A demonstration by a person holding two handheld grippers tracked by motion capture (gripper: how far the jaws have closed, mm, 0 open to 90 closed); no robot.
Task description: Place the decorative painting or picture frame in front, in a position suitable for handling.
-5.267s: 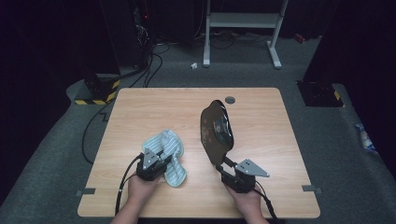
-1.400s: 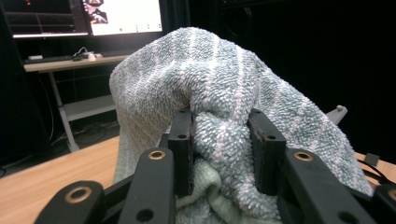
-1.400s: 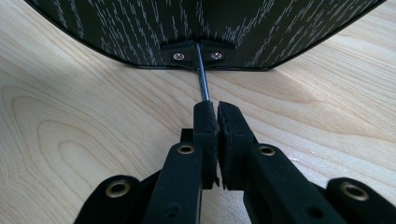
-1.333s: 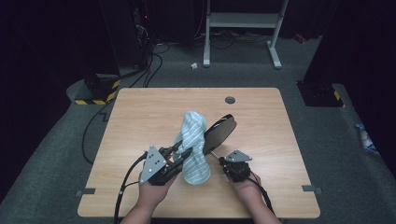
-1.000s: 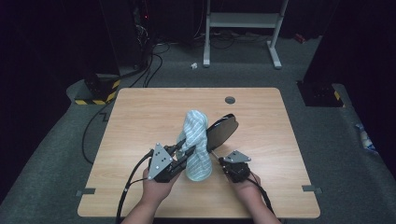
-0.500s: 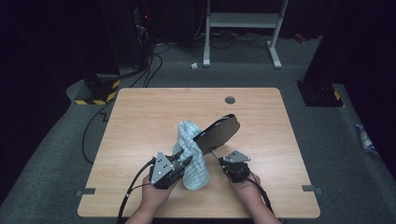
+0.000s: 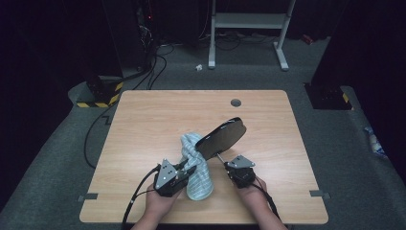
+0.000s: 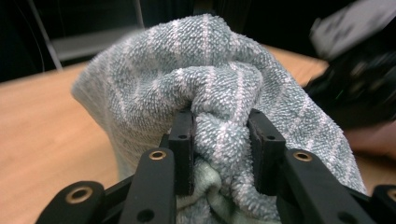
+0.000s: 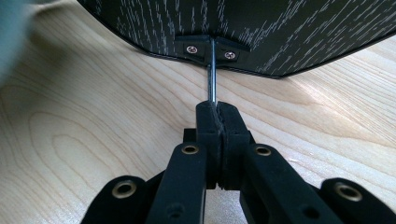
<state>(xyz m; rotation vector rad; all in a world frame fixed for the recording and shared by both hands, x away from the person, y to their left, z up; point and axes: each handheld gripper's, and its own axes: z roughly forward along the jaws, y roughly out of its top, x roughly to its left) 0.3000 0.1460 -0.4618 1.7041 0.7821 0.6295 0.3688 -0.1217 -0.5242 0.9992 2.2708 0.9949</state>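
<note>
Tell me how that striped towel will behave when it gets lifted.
The towel is probably floppy: it bunches and folds between the left gripper's jaws. It likely weighs little, since one pinch holds it up. Its looped pile should resist slipping, though loose ends may drag on the table.

Lab or recording studio: lone wooden table (image 7: 158, 115) on grey carpet (image 7: 62, 143), dark surrounds, cables (image 7: 153, 67) and hazard-striped base (image 7: 98, 96) upper left, white metal stand (image 7: 249, 28) at top centre.
</note>
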